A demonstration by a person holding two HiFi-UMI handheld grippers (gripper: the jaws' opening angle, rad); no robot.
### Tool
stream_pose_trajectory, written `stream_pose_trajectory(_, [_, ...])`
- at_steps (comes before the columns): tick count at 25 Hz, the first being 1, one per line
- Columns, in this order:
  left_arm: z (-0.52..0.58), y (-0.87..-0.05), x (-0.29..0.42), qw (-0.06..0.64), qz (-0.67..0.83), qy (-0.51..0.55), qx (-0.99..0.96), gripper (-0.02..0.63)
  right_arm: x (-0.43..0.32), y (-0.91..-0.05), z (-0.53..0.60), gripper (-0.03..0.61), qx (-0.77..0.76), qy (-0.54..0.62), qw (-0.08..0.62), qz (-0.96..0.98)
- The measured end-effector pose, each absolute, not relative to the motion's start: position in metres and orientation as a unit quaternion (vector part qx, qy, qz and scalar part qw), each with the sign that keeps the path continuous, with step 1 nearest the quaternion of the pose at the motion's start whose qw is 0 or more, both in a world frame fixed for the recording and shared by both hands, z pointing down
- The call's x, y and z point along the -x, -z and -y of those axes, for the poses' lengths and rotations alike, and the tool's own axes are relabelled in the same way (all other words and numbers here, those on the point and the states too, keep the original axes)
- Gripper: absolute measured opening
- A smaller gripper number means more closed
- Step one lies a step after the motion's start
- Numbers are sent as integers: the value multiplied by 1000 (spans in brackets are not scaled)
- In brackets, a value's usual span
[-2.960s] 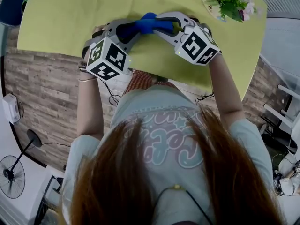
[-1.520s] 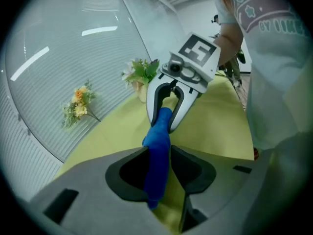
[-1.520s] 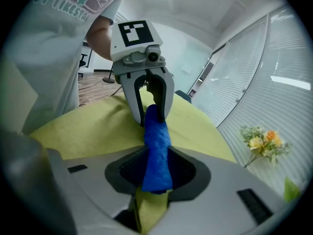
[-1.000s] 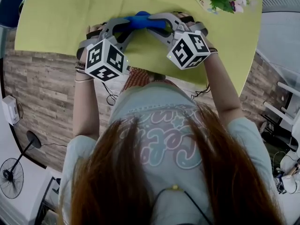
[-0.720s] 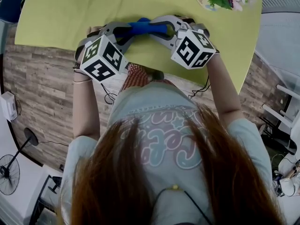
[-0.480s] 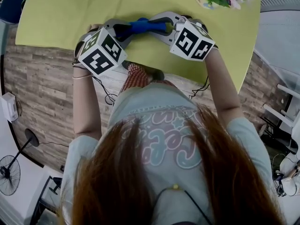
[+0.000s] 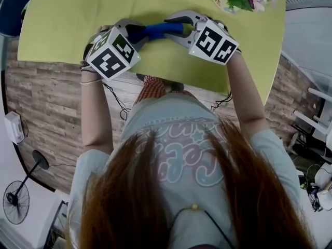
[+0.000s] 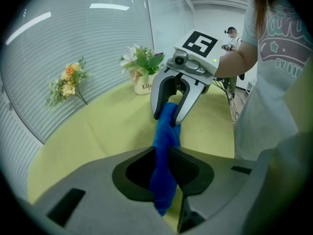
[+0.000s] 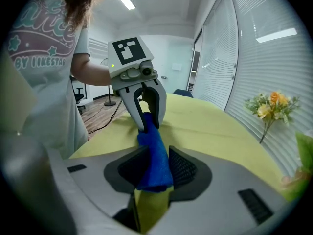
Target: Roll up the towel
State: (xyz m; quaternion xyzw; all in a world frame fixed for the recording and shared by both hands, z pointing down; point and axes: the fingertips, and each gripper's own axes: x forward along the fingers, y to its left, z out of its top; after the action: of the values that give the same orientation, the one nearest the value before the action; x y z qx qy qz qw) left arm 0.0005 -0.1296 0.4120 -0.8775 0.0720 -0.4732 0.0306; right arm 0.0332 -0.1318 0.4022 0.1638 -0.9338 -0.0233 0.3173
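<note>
Your left gripper (image 8: pixel 165 173) is clamped narrowly on one end of the blue cloth towel (image 7: pixel 155 31), which is twisted into a slim roll. Your right gripper (image 9: pixel 155 168) has the other end between its jaws. They have just been opening a little, yet both pads touch the cloth. The towel stretches between the two grippers, over the yellow-green worktop (image 7: pixel 78 19), close to the middle of its near edge.
</note>
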Motion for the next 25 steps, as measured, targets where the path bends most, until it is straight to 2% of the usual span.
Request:
stream_pose_trajectory(19, [157,-408,-3,68,-117,405,904,80,-42,-401,159,118,-237,19,271,933])
stream_pose_trajectory(25, [159,-394,4,52,-148,372,915,81,-41,-391,156,118,-252,23,259,932])
